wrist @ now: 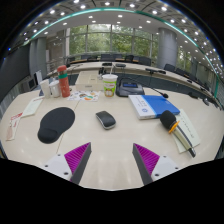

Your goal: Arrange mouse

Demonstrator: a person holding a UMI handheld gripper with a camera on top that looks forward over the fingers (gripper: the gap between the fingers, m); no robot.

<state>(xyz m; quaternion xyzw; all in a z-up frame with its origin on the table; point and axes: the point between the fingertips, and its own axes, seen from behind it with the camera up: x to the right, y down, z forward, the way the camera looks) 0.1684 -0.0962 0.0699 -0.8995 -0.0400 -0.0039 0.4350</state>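
A dark grey computer mouse [105, 119] lies on the pale table [110, 145], beyond my fingers and about midway between them. A black oval mouse mat [56, 124] lies to its left on the table. My gripper [112, 160] is open and empty, its two fingers with magenta pads [76, 156] spread wide above bare tabletop, well short of the mouse.
A blue and white book [153, 105] and a yellow and black tool [170, 123] lie to the right of the mouse. A cup [109, 86], an orange bottle [64, 82] and a dark bag [129, 87] stand further back. Papers [27, 108] lie at the left.
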